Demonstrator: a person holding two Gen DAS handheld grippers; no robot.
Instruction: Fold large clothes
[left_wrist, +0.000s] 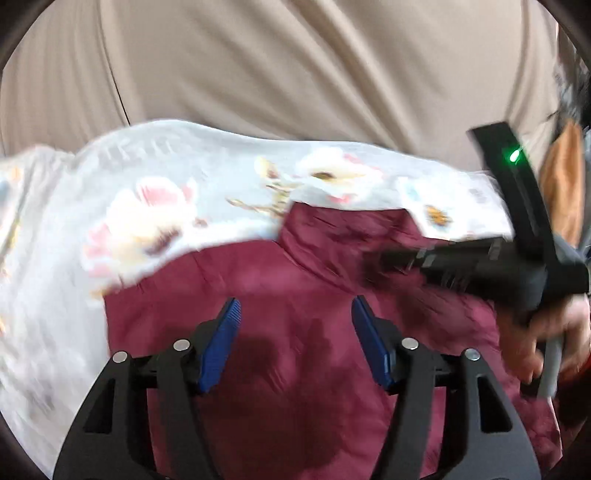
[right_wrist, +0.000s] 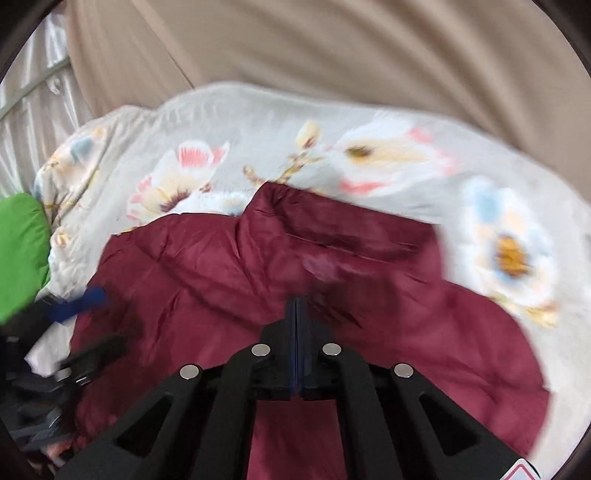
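A maroon puffer jacket (left_wrist: 280, 295) lies on a floral bedspread (left_wrist: 155, 192), its collar pointing away. My left gripper (left_wrist: 295, 325) is open, its blue pads (left_wrist: 221, 343) apart above the jacket, holding nothing. My right gripper (right_wrist: 296, 314) is shut, fingers pressed together over the jacket (right_wrist: 258, 273); whether fabric is pinched between them I cannot tell. The right gripper also shows in the left wrist view (left_wrist: 373, 258) at the right, held in a hand. The left gripper shows blurred in the right wrist view (right_wrist: 79, 301) at the left.
A beige curtain (left_wrist: 295, 66) hangs behind the bed. The floral bedspread (right_wrist: 369, 147) surrounds the jacket. A green item (right_wrist: 18, 251) lies at the left edge. An orange-brown object (left_wrist: 563, 184) stands at the far right.
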